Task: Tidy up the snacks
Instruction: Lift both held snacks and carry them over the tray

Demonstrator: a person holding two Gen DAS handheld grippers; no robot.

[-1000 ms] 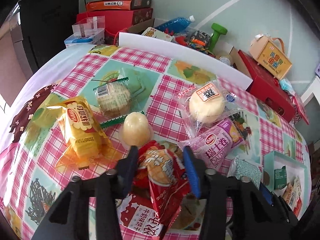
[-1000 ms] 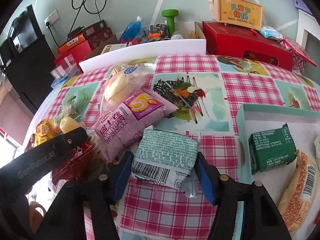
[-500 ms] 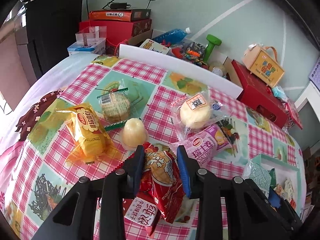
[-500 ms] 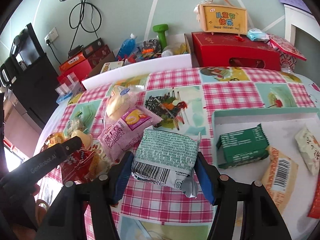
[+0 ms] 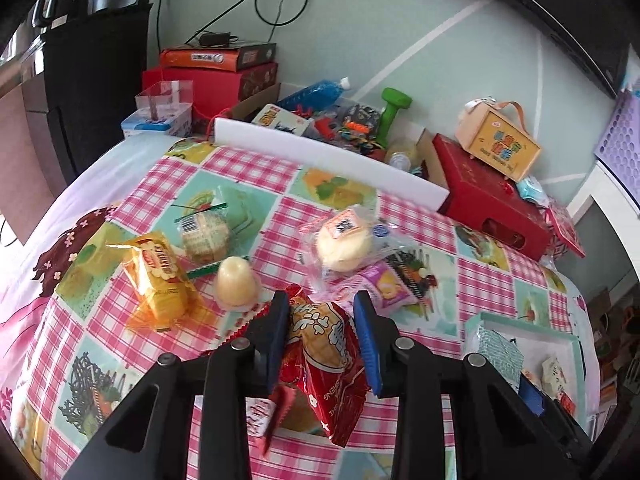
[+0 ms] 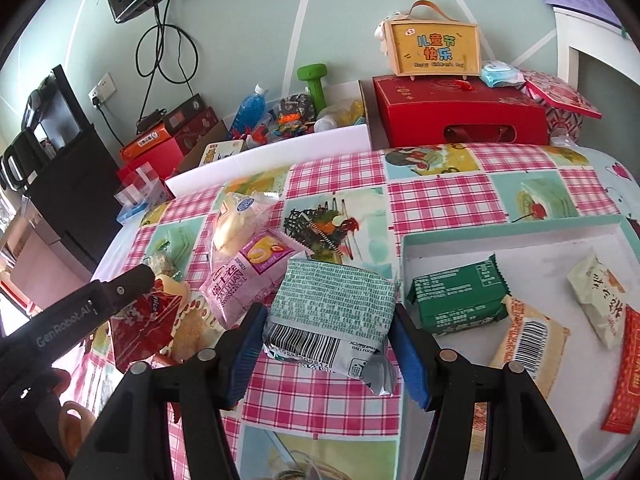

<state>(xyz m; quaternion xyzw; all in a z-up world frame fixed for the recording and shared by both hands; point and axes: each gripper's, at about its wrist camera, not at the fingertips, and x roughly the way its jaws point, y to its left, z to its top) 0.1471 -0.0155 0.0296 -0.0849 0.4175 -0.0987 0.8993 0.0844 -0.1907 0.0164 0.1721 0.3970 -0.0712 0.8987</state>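
The left gripper [image 5: 322, 320] is clamping a red snack packet [image 5: 328, 364] between its blue pads, holding it above the checked tablecloth [image 5: 248, 184]. The right gripper [image 6: 328, 328] is squeezing a pale green wafer pack [image 6: 332, 308] beside the teal tray [image 6: 512, 226]. Since a second ago both are riding higher, the red packet now lifted clear of the pile.

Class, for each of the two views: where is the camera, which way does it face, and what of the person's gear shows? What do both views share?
Left wrist: on the left gripper, facing across the table to the wall; its fingers clamp a red packet.
Right wrist: on the right gripper, facing the wall; its fingers clamp a green packet beside the tray; the left gripper shows too.
Shared: pink packet, dumbbell, red box.
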